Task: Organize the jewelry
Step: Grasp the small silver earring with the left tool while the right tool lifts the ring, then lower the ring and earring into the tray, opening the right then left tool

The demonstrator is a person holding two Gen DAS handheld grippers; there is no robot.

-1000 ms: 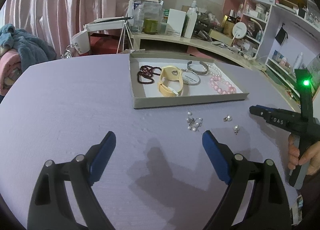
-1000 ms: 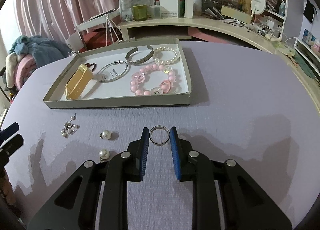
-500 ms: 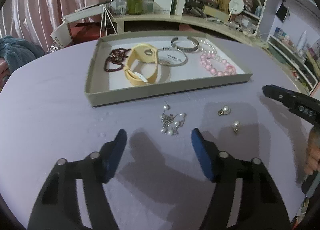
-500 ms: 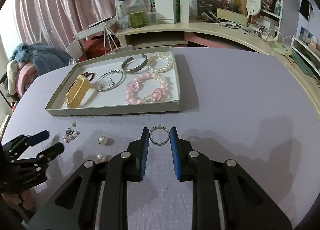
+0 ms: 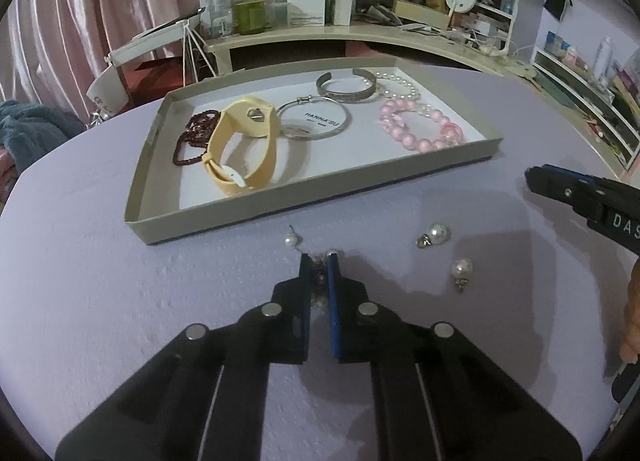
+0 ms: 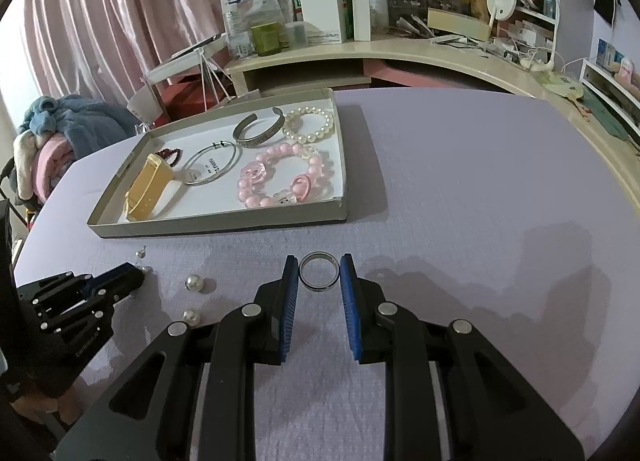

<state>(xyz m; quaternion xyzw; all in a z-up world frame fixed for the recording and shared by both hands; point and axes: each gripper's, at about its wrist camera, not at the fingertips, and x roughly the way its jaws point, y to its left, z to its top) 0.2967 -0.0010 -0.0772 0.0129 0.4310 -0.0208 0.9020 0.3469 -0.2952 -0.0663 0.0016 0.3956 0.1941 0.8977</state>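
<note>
A shallow cardboard tray (image 5: 280, 217) (image 6: 224, 225) on the lilac table holds a yellow watch band (image 5: 244, 149), a silver bangle (image 5: 316, 123), a pink bead bracelet (image 5: 420, 129) and other bracelets. In front of it my left gripper (image 5: 319, 261) (image 6: 132, 281) is closing, and its pads press on a cluster of small pearl earrings (image 5: 320, 283). A pearl stud (image 5: 290, 239) lies just left of its tips. Two pearl earrings (image 5: 438, 233) (image 5: 462, 269) lie to the right. My right gripper (image 6: 319, 269) (image 5: 536, 177) is shut on a silver ring (image 6: 319, 285), held above the table.
Behind the table runs a curved desk (image 6: 400, 49) crowded with boxes and bottles. Shelves (image 5: 580, 73) stand at the right. A pile of clothes (image 6: 60, 129) lies at the left. A person's hand (image 5: 632, 321) shows at the right edge of the left wrist view.
My left gripper moved forward and down to the earring cluster and closed from wide open onto it. The right gripper kept still with the ring in it.
</note>
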